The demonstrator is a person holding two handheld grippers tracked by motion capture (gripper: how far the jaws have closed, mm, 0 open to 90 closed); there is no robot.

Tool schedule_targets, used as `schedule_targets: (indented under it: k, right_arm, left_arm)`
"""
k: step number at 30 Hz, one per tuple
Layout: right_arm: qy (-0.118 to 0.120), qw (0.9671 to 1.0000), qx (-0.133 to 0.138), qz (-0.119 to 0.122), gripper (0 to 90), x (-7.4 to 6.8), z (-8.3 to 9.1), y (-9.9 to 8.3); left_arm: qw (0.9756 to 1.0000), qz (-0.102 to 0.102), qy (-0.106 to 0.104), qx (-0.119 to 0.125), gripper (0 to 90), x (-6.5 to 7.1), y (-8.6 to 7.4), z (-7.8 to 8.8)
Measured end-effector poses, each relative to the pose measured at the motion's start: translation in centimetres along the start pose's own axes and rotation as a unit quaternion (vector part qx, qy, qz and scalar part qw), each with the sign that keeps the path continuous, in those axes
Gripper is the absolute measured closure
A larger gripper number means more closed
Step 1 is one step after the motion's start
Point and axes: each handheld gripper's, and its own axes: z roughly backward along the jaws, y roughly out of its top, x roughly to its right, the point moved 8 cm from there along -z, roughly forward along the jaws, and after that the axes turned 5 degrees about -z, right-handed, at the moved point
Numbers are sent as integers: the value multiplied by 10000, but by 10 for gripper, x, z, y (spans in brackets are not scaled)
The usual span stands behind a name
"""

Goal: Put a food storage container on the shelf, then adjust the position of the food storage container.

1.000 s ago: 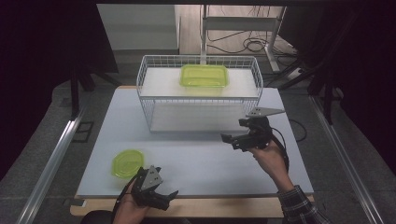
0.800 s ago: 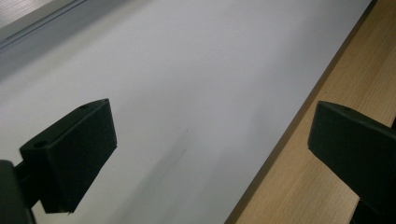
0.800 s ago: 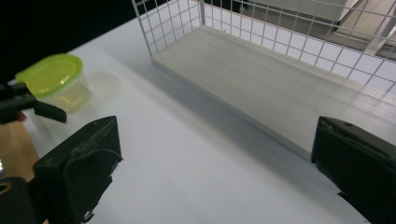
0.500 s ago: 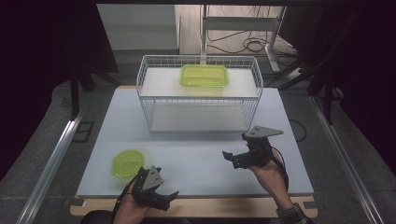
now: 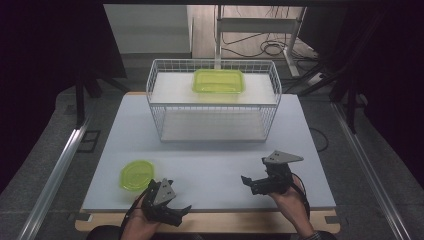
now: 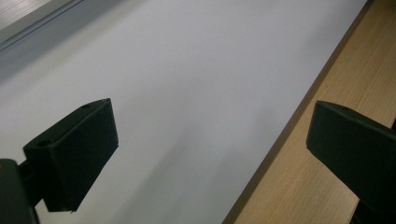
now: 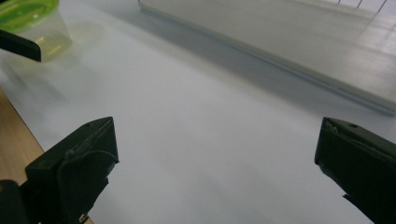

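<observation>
Both released, grasping nothing: left tongs (image 5: 172,212) at the bench (image 5: 215,165) front edge beside the round green-lidded container (image 5: 136,175); right tongs (image 5: 254,183) hovering over bare bench.

The high view looks forward and down over the table (image 5: 210,165); both gripper views skim that same table close up.

Round container (image 5: 136,175), clear body, lime-green lid on, upright at table's near-left. Rectangular lime-green container (image 5: 218,80) flat atop wire rack.
</observation>
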Motion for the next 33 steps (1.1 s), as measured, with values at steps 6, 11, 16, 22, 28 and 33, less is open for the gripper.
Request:
schedule_targets:
  k: [6,11,16,22,28,33]
  right_arm:
    - [-13,9998,-169,-56,0,1,-4,-18]
    - [-93,9996,-223,-122,0,4,-4,-27]
    - [-111,9995,-228,-177,2,7,-5,-28]
    - [-117,9995,-259,-121,7,5,-6,-29]
    - [-134,9993,-319,-123,13,6,-8,-31]
    - [-127,9993,-349,-102,19,6,-9,-32]
  left_arm:
    - [10000,59,32,9,26,-2,0,1]
    - [9995,148,286,62,44,-13,6,10]
    - [9989,248,391,104,220,-28,9,20]
    - [9952,659,636,344,604,-63,10,49]
    - [9895,1040,954,327,898,-96,-11,67]
    - [9779,1435,1485,324,900,-129,-38,92]
